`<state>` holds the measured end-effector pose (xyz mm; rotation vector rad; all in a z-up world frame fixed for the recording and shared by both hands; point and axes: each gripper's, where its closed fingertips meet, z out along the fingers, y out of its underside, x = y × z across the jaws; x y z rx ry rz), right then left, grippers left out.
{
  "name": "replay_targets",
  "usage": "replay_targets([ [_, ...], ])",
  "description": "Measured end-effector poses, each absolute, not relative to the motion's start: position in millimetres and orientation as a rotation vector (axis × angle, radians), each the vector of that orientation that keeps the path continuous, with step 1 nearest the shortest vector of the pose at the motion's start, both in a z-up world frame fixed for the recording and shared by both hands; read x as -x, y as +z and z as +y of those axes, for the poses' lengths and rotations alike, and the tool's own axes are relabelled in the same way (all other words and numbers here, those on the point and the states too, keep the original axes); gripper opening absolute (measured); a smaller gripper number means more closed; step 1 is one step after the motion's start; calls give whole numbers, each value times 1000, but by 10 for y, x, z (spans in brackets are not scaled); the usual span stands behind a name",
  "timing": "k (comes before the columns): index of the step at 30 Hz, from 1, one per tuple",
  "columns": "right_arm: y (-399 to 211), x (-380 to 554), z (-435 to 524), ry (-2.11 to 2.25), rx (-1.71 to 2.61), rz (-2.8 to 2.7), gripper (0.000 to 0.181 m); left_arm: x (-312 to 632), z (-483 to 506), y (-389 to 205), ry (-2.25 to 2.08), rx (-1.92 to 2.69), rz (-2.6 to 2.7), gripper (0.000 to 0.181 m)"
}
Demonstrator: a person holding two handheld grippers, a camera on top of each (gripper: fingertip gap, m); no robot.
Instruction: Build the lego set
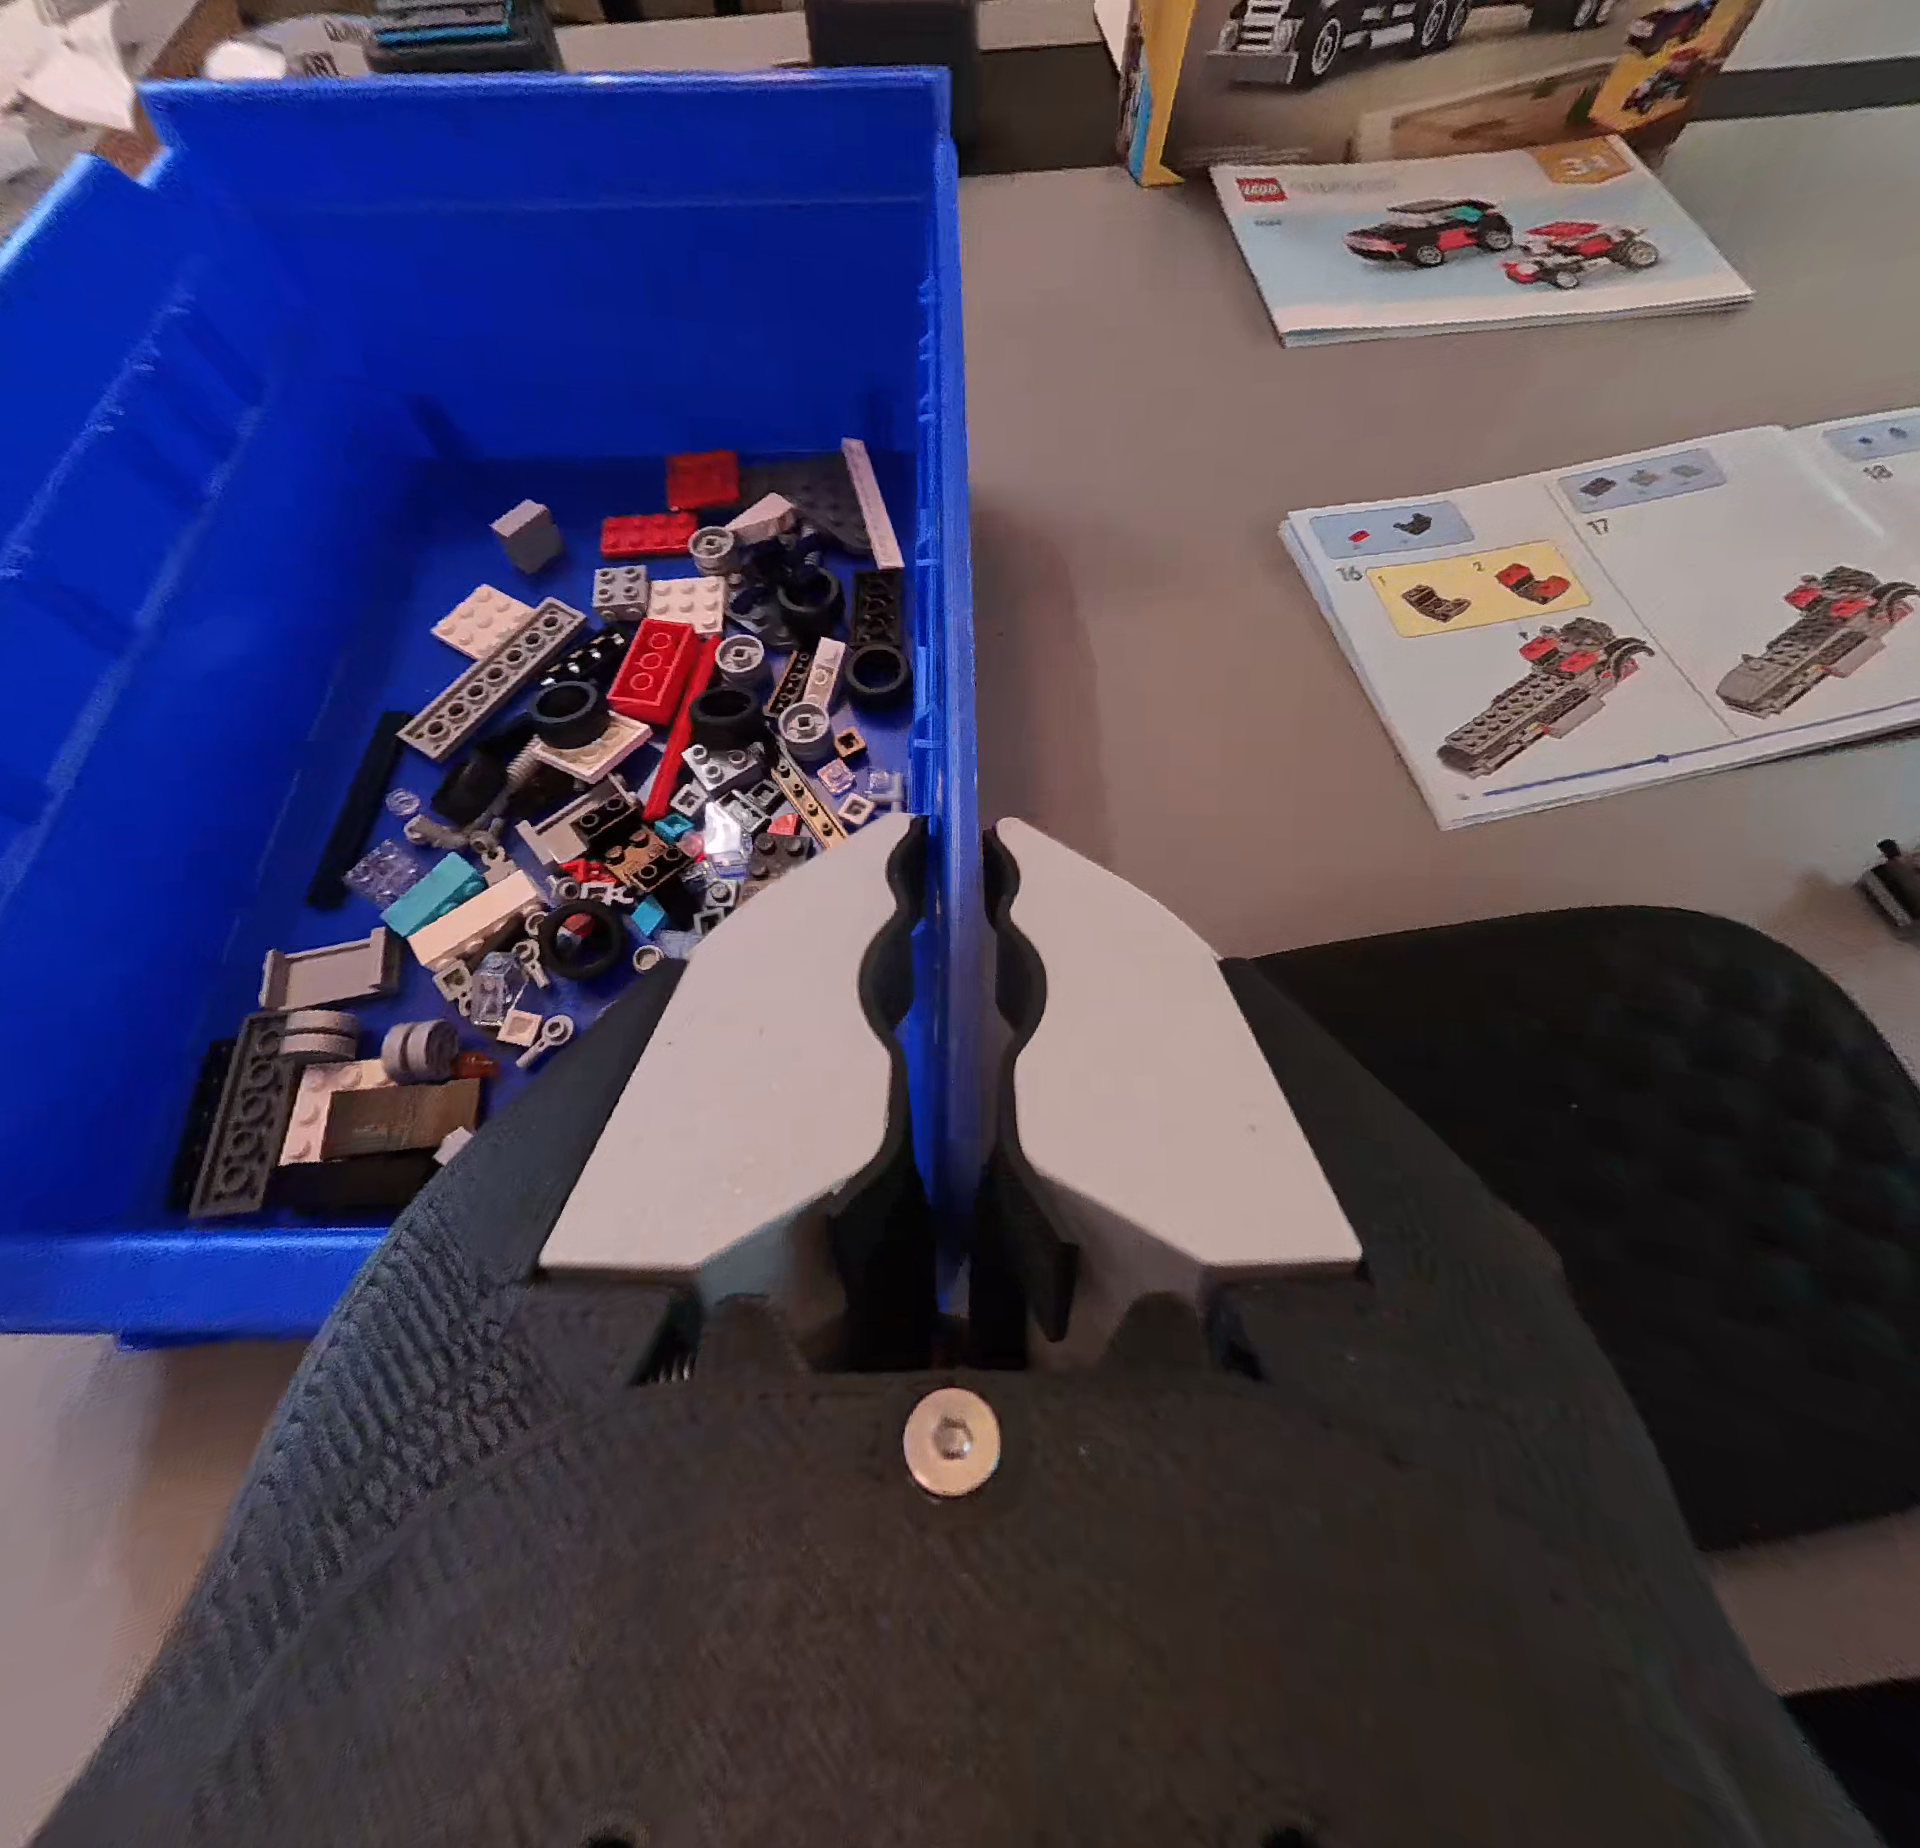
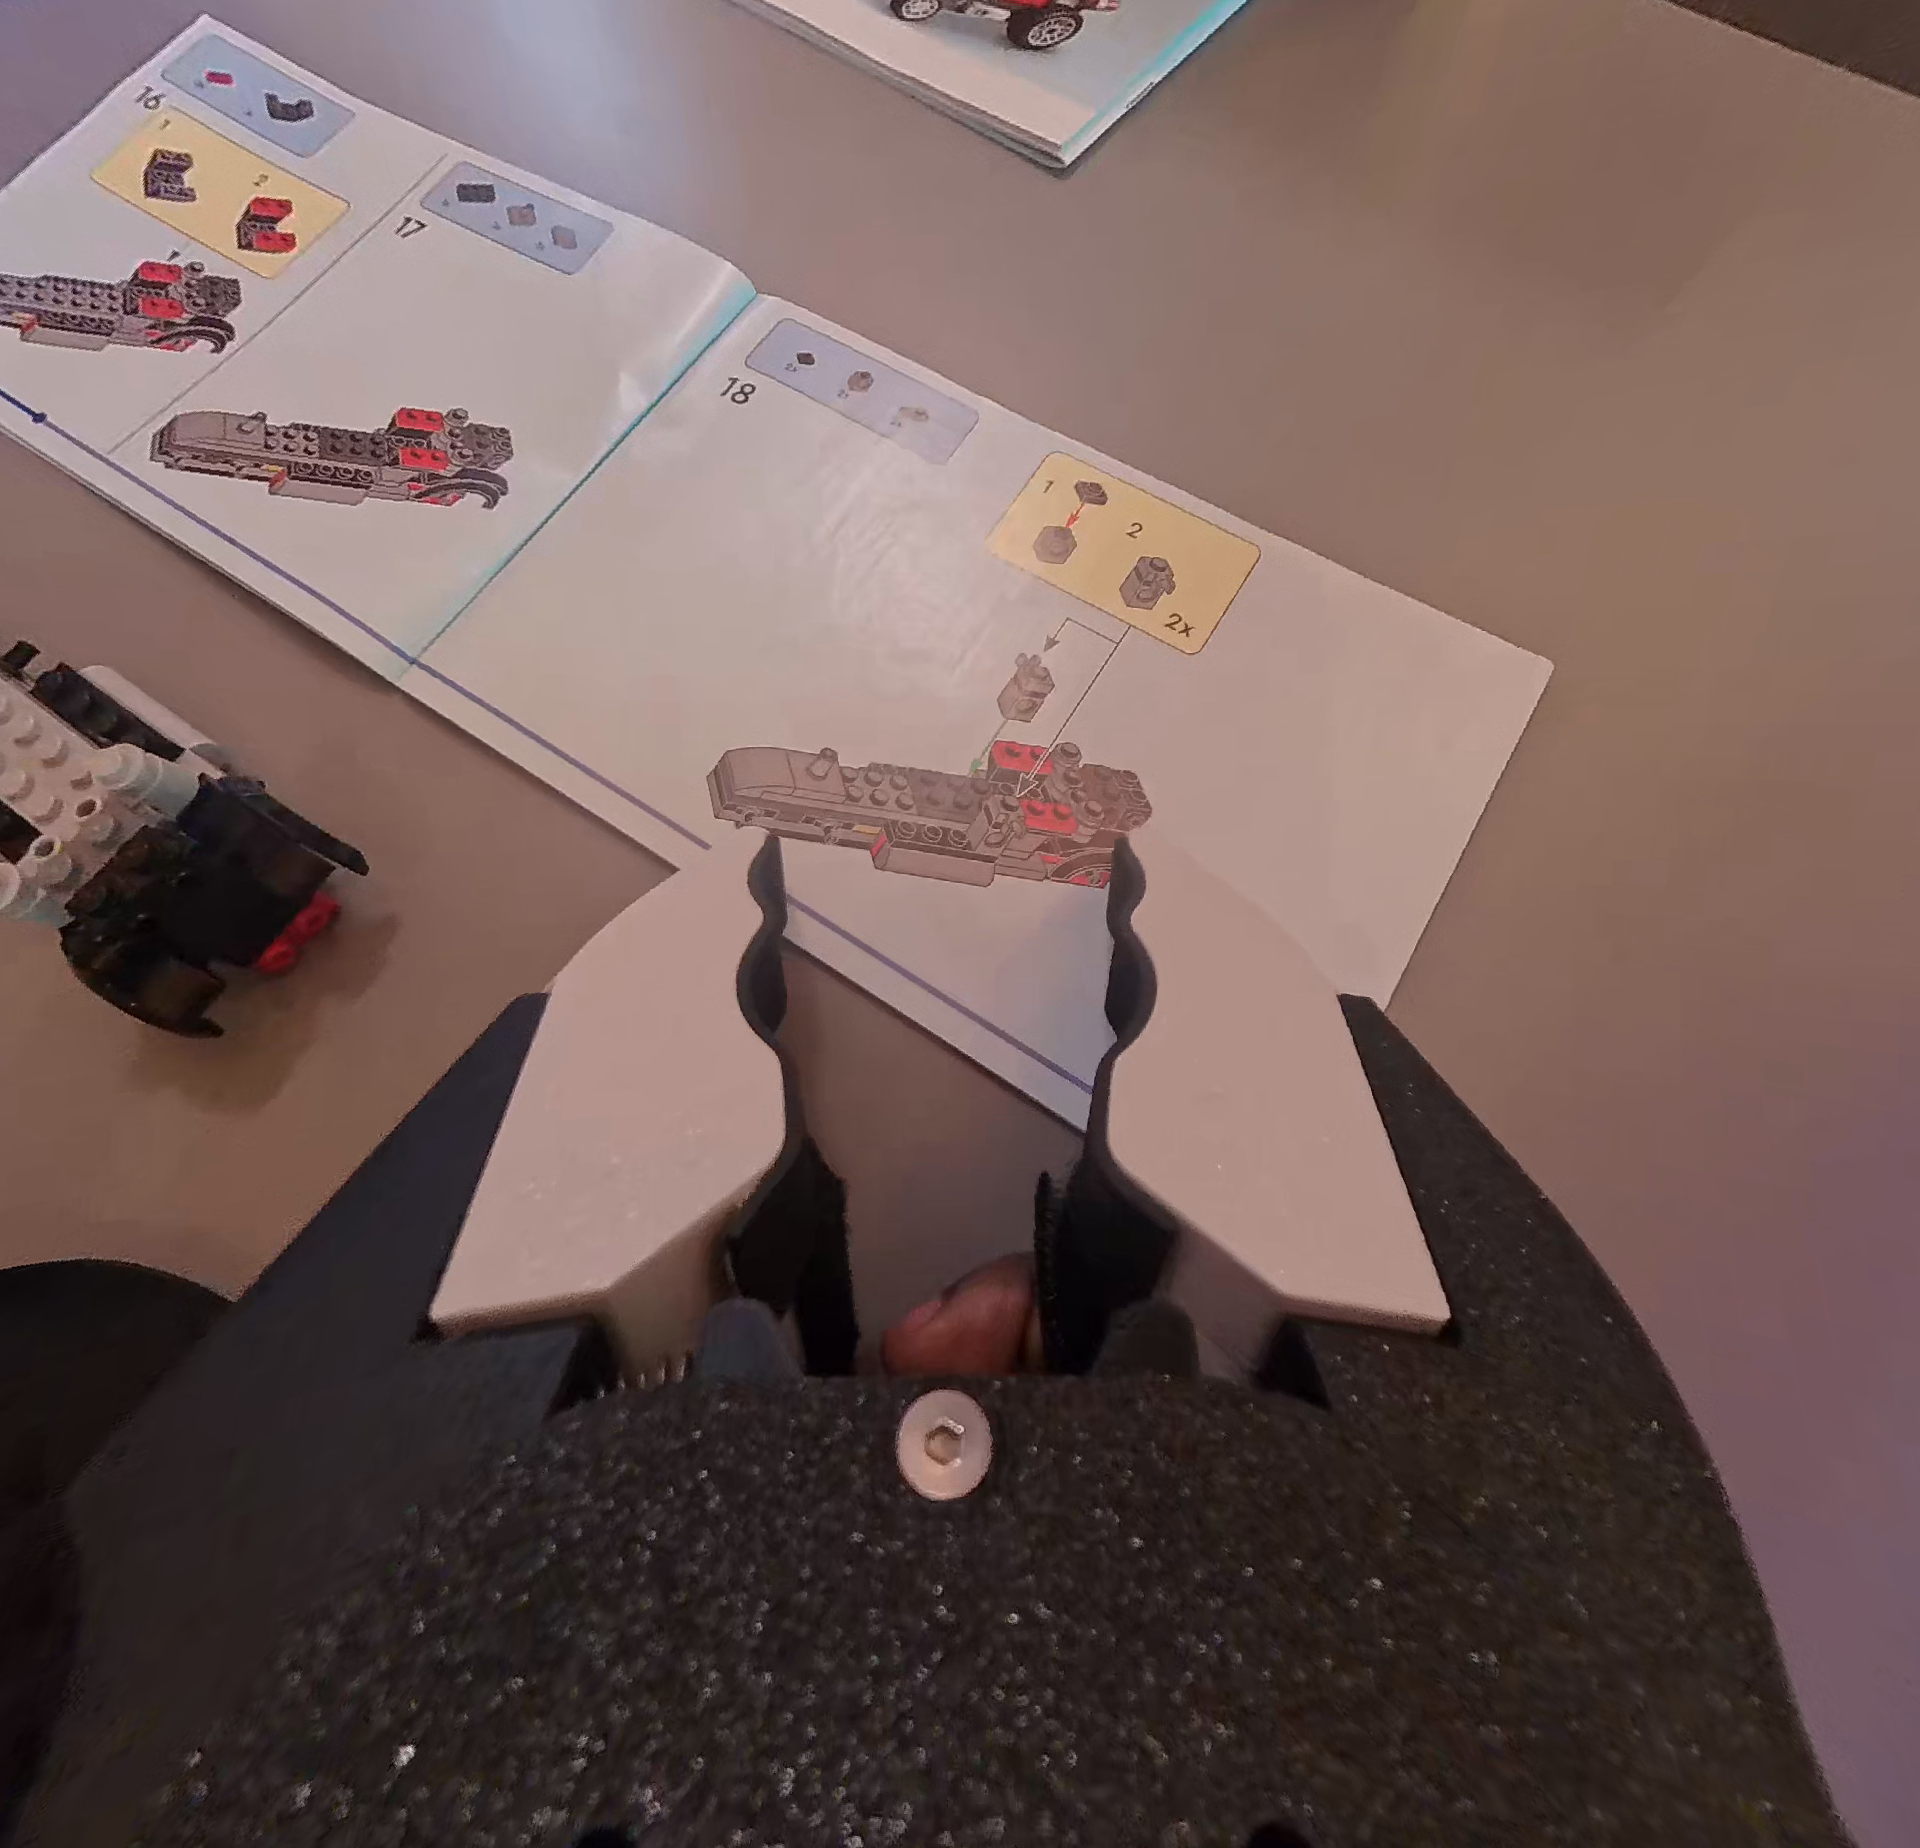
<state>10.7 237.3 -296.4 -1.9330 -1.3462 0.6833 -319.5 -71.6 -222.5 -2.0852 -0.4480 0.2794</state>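
My left gripper (image 1: pixel 953 834) sits at the front right corner of a blue bin (image 1: pixel 540 271). Its jaws are closed to a narrow slot that the bin's right wall fills. Several loose Lego pieces (image 1: pixel 644 759) in grey, black, red and white lie in the bin. My right gripper (image 2: pixel 943 858) is open and empty, held above the open instruction booklet (image 2: pixel 644 510). A partly built black, white and red model (image 2: pixel 156 863) lies on the table left of the right gripper. A little of it shows at the right edge of the left wrist view (image 1: pixel 1893 886).
A closed booklet (image 1: pixel 1475 240) and the set's box (image 1: pixel 1434 42) stand at the back of the grey table (image 1: pixel 1122 448). The open booklet also shows in the left wrist view (image 1: pixel 1621 614). A black textured body (image 1: pixel 1621 1206) is close to the right of my left gripper. The tips of one gripper are about 45 centimetres away from the tips of the other.
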Motion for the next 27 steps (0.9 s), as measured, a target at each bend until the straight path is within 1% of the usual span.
replay_targets([
  [5, -2995, -91, 2360, 686, 1930, -1366, 57, 2804, -489, -2231, 345, 2049, -379, 12],
  [8, -3001, -94, 2366, 671, 1919, -1375, 56, 2831, -441, -2236, 493, 2045, -349, 8],
  [10, -2992, -93, 2364, 677, 1913, -1373, 54, 2839, -436, -2236, 511, 2040, -353, 7],
  [17, -2941, -65, 2376, 674, 1872, -1359, 56, 2863, -453, -2216, 690, 2024, -301, 9],
  [19, -2867, -40, 2376, 700, 1843, -1334, 60, 2864, -451, -2222, 713, 2028, -286, 24],
  [22, -2689, -30, 2386, 724, 1782, -1278, 67, 2837, -435, -2226, 724, 2042, -268, 40],
  [24, -2557, -74, 2404, 719, 1757, -1230, 71, 2789, -409, -2146, 765, 2012, -228, 42],
  [27, -2291, -222, 2459, 643, 1713, -1145, 79, 2602, -324, -1853, 758, 1844, -160, 41],
])
